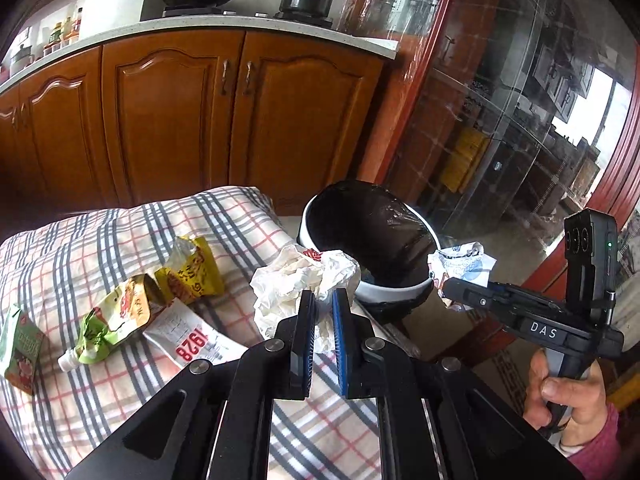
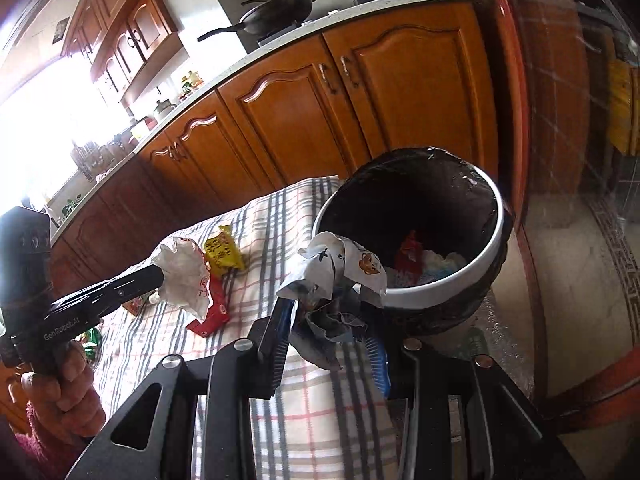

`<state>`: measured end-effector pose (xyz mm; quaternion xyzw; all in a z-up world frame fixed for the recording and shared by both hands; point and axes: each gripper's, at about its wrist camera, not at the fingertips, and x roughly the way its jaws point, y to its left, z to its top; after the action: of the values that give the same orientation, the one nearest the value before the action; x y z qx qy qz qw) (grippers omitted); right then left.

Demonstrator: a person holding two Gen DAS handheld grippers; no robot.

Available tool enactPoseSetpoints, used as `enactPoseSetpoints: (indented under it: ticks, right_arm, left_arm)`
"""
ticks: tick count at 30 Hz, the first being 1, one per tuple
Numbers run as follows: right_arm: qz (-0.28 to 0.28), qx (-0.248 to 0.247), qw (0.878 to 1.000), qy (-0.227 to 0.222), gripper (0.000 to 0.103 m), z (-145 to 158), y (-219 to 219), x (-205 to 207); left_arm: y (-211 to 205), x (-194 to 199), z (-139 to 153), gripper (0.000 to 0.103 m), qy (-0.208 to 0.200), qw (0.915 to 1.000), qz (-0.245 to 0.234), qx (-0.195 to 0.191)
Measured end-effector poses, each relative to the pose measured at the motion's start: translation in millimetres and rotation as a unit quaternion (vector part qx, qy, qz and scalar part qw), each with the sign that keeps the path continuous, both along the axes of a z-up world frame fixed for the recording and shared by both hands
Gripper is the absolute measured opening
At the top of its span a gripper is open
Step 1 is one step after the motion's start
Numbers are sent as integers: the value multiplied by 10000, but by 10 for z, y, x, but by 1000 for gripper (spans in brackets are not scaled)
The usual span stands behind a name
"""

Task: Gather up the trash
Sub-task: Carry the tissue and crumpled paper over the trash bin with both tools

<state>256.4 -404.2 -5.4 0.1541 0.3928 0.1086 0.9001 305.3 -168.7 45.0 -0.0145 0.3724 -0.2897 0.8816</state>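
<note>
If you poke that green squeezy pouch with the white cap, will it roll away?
Probably not. The green pouch lies flat and crumpled on the checked cloth, so it would likely slide or flop. It looks squeezed out, so probably light.

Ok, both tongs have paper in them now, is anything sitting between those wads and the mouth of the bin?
Nothing visible does. The left tongs grip a crumpled white paper and the right tongs a crumpled printed wrapper, both close to the bin's white rim. Its mouth is open, with some trash already inside.
</note>
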Motion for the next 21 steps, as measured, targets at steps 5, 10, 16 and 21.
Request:
enactPoseSetpoints:
  ticks: [5, 10, 16, 21]
  right_arm:
    - [-83, -138, 9999, -34, 35, 65, -142, 116]
    - [-158, -272, 9995, 0, 35, 85, -279, 271]
    - [-231, -405, 9989, 75, 35, 66, -420, 463]
    - [-233, -464, 9984, 244, 35, -16, -515, 650]
  left_arm:
    - [-278, 232, 16, 7, 0, 9999, -125, 44]
    - [-523, 456, 12, 7, 13, 9997, -218, 99]
    - [-801, 747, -36, 7, 76, 9994, -258, 198]
    - [-1008, 941, -107, 7, 185, 9990, -295, 298]
